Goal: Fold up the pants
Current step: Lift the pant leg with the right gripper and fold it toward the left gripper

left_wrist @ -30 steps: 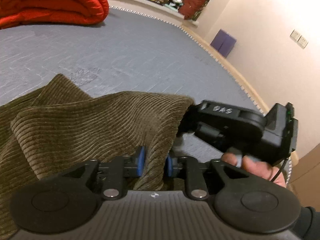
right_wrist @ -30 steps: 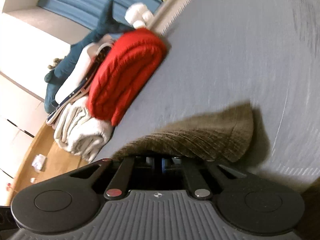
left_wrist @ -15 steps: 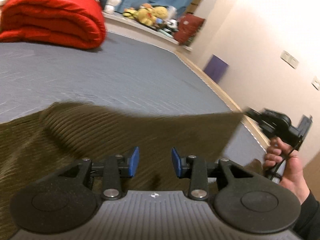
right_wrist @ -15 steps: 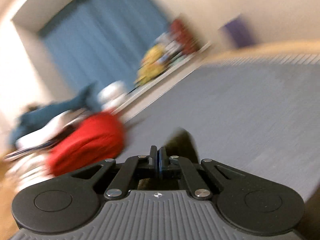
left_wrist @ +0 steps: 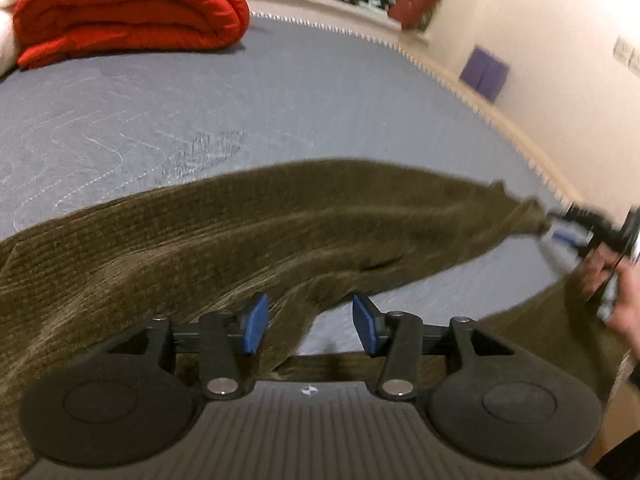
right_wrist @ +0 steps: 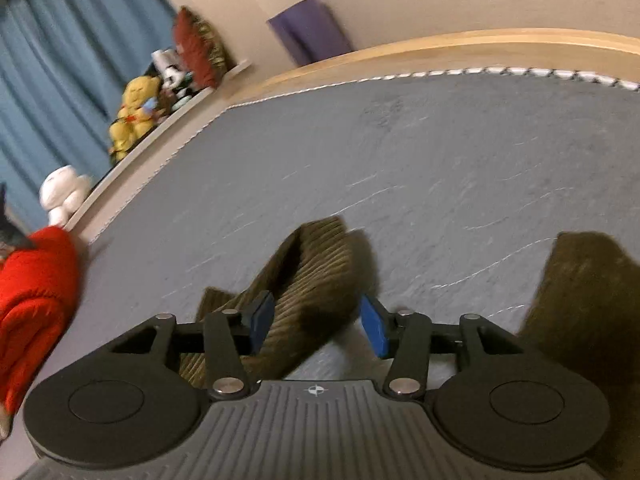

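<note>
Releasing the cloth is the step in hand, I think: both tools are opening now. The left tool (left_wrist: pixel 306 322) is standing about half open, and a fold of the pants (left_wrist: pixel 280 216) is hanging loosely between its blue pads (left_wrist: pixel 256 322), touching only the left one. The right tool (right_wrist: pixel 316 326) is also opening to about half; a rolled end of the pants (right_wrist: pixel 316 272) is lying between its pads, which are not pressing on it.

To do this well, I would be letting the cloth settle fully on the bed (left_wrist: pixel 280 100) before pulling the tools back, and drawing them away low and straight, so that no pad is dragging the ribbed cloth and undoing the fold.

The pants are olive-brown corduroy, thick and soft. In the left view they are stretching across the near part of the grey bed, from the left edge toward the right tool (left_wrist: pixel 592 228) and the person's hand (left_wrist: pixel 624 300). They are looking wrinkled and partly doubled over, not yet flat. A red blanket (left_wrist: pixel 128 8) is lying far behind, well apart.
</note>
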The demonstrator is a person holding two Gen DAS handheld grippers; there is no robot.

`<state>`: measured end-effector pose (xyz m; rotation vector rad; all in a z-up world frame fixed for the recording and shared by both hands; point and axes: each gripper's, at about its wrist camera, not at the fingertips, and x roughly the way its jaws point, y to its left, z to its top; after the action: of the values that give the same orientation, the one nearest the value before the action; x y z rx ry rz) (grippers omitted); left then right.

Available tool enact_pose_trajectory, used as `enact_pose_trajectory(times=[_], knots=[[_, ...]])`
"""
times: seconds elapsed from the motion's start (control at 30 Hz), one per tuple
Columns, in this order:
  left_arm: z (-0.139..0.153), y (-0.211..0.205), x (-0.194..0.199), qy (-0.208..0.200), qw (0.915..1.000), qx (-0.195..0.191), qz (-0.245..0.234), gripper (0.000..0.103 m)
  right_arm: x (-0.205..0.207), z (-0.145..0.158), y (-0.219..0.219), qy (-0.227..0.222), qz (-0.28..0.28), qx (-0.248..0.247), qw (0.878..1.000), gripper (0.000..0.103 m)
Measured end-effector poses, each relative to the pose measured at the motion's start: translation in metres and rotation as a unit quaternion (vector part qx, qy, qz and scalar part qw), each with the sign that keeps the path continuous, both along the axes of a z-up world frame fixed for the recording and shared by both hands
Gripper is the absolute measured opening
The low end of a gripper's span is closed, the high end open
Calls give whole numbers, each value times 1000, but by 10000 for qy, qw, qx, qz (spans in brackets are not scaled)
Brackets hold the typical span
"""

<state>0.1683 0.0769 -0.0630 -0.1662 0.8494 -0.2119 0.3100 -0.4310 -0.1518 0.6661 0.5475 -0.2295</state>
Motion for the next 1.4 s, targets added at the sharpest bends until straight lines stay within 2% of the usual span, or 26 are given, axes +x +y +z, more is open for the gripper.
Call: enact_pose_trajectory(times=[0.07,0.17,0.3,0.33,0.37,0.43,0.5,0.53,0.57,0.6,0.67,0.73,0.8,0.9,0.97,1.07,1.17,1.27,1.33,1.4], knots=[[-10,-6,4,58,9998,148,-84,52,5,0,1,-123,131,136,9997,51],[-23,-11,7,101,9993,314,-182,52,7,-1,-3,-327,125,625,9974,51],[-32,-20,12,130,9976,630,-266,50,24,1,-8,-365,104,1156,9926,53],[-36,-20,14,160,9968,730,-283,43,27,2,-4,-326,151,1221,9919,56],[-39,-22,15,207,9955,878,-290,32,35,1,-2,-167,197,1210,9923,57],[-45,-23,18,238,9926,1145,-317,23,52,-5,-2,128,83,1201,9926,57],[-45,-21,19,208,9919,1212,-329,13,69,-6,-2,286,-59,1172,9927,54],[-44,-19,19,207,9921,1201,-305,11,79,-4,1,417,-119,1016,9939,38],[-42,-15,20,211,9932,1113,-276,9,90,-3,4,528,-118,881,9946,7],[-39,-11,20,194,9944,1017,-225,9,100,0,8,670,-109,797,9945,7],[-31,-5,19,125,9961,862,-142,8,116,14,13,682,-132,738,9949,6],[-25,1,17,24,9976,694,-75,8,134,48,25,408,55,555,9976,6],[-17,2,13,-86,9979,630,-128,8,139,97,38,-307,319,602,9972,6],[-8,5,5,-251,9972,599,-365,8,119,168,59,-1471,651,223,9867,6],[-3,8,-1,-260,9967,556,-533,8,102,179,55,-1619,500,247,9852,6],[-2,8,-10,-229,9945,551,-856,8,77,150,32,-1213,-94,424,9917,6],[-10,2,-15,-135,9901,790,-1150,8,57,84,10,-368,-590,513,9963,6],[-18,-6,-21,1,9853,959,-1411,8,37,28,-1,333,-780,600,9946,6],[-21,-9,-25,25,9824,1069,-1534,8,28,13,-2,482,-784,558,9942,6],[-19,-8,-27,5,9822,1032,-1568,8,17,17,2,376,-725,440,9957,6]])
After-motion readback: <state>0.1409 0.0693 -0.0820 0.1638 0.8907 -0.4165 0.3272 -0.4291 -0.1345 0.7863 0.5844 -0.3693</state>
